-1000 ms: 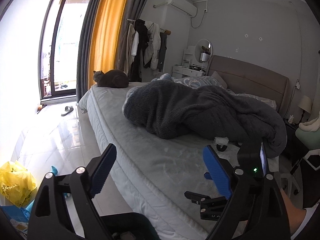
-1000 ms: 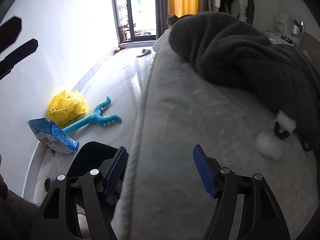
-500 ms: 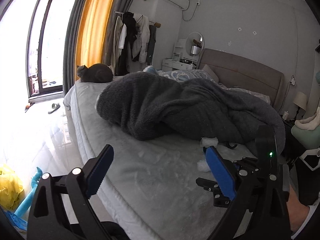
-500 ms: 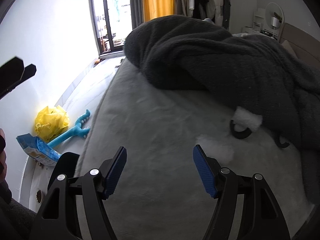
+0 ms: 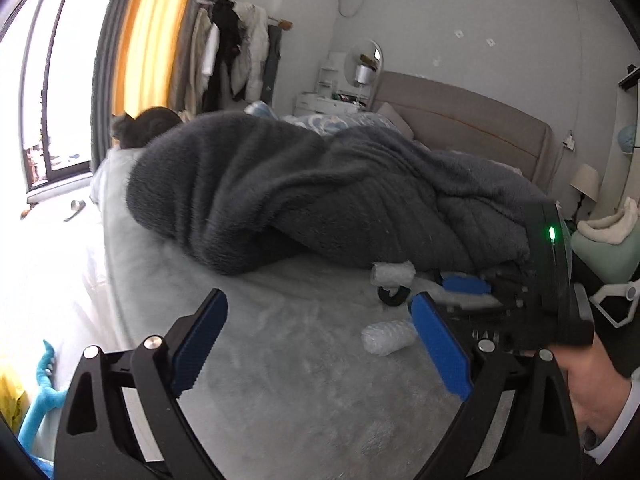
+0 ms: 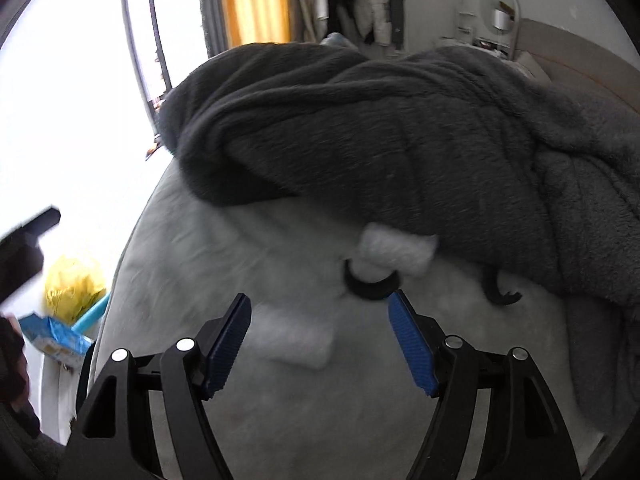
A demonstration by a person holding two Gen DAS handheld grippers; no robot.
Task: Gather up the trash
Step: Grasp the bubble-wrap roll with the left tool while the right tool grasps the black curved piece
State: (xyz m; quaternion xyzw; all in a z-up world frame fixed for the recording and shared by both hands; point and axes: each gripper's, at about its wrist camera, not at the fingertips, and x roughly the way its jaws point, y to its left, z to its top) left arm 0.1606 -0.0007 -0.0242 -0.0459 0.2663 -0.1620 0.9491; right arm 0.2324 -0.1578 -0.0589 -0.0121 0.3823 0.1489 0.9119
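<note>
Evidently the white plastic wad lies on the bed, between the right gripper fingers, which are opening, nothing clamped. Judged light, soft, crushable: pinch across its middle. Left gripper stands wide apart, empty.

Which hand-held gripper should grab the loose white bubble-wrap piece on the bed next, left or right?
Right, probably. The right hand-held gripper frames the bubble-wrap piece between its jaws, which are opening. In the left view the piece sits off beside the left hand-held gripper's right finger, so it would need to shift sideways.
</note>
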